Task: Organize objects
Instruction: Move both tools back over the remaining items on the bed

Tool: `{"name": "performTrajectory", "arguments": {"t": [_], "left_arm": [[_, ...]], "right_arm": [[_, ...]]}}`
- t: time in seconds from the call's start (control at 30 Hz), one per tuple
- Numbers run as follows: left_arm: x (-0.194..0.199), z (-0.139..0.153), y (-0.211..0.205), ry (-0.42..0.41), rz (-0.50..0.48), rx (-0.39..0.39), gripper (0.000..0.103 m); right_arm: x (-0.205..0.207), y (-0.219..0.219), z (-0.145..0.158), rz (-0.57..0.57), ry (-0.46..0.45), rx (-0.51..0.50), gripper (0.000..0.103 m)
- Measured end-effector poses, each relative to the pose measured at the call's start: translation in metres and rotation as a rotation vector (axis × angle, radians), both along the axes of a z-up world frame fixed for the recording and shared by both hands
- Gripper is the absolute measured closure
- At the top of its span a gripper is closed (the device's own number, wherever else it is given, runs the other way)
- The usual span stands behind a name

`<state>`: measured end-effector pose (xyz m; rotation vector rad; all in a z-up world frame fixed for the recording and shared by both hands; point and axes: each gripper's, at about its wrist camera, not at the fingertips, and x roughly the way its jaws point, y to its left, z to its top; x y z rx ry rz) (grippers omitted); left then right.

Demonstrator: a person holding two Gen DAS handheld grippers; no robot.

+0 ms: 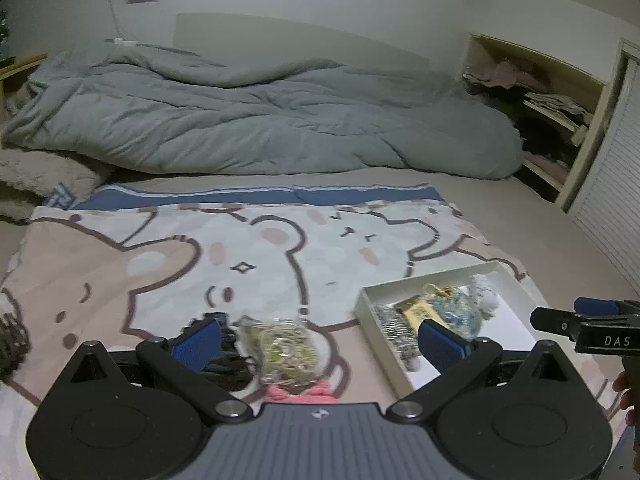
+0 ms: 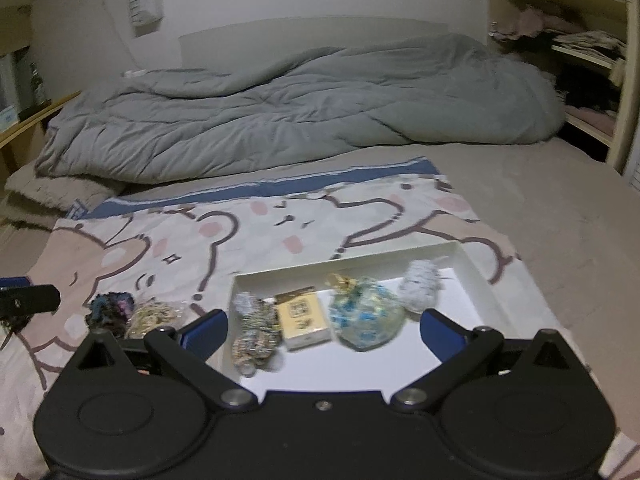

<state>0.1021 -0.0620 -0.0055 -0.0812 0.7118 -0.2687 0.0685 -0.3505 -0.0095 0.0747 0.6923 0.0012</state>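
Cartoon bear blanket point(image 2: 168, 240) under everything, white tray point(image 2: 472, 276) on it already holding pouches and a card box point(image 2: 306, 318). My left gripper point(image 1: 320, 334) hangs spread wide over the clear bag of rubber bands point(image 1: 286, 350); my right gripper point(image 2: 324, 330) is spread too, empty. Risk: slippery plastic squirts out as I close, or I snag the dark scrunchie point(image 2: 112, 308) just beside it

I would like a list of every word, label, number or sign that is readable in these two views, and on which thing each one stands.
"DAS": white letters on the black body of the right claw, seen at the right edge of the left view.

Small yellow box in the white tray: a square printed code and dark marks on top, too blurred to read.

Left claw: a small white emblem on its grey body, no letters.

No other text is readable.
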Motion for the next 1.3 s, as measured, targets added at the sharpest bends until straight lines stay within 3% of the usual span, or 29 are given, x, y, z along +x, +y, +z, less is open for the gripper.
{"name": "performTrajectory", "arguments": {"t": [0.5, 0.9, 1.3], "left_arm": [[-0.004, 0.000, 0.066, 0.000, 0.113, 0.013, 0.000], [0.007, -0.012, 0.089, 0.038, 0.167, 0.022, 0.000], [0.027, -0.037, 0.094, 0.131, 0.208, -0.006, 0.000]], "right_arm": [[0.026, 0.069, -0.002, 0.124, 0.009, 0.004, 0.000], [0.039, 0.114, -0.008, 0.211, 0.034, 0.025, 0.000], [0.054, 0.148, -0.039, 0.261, 0.163, 0.028, 0.000]]}}
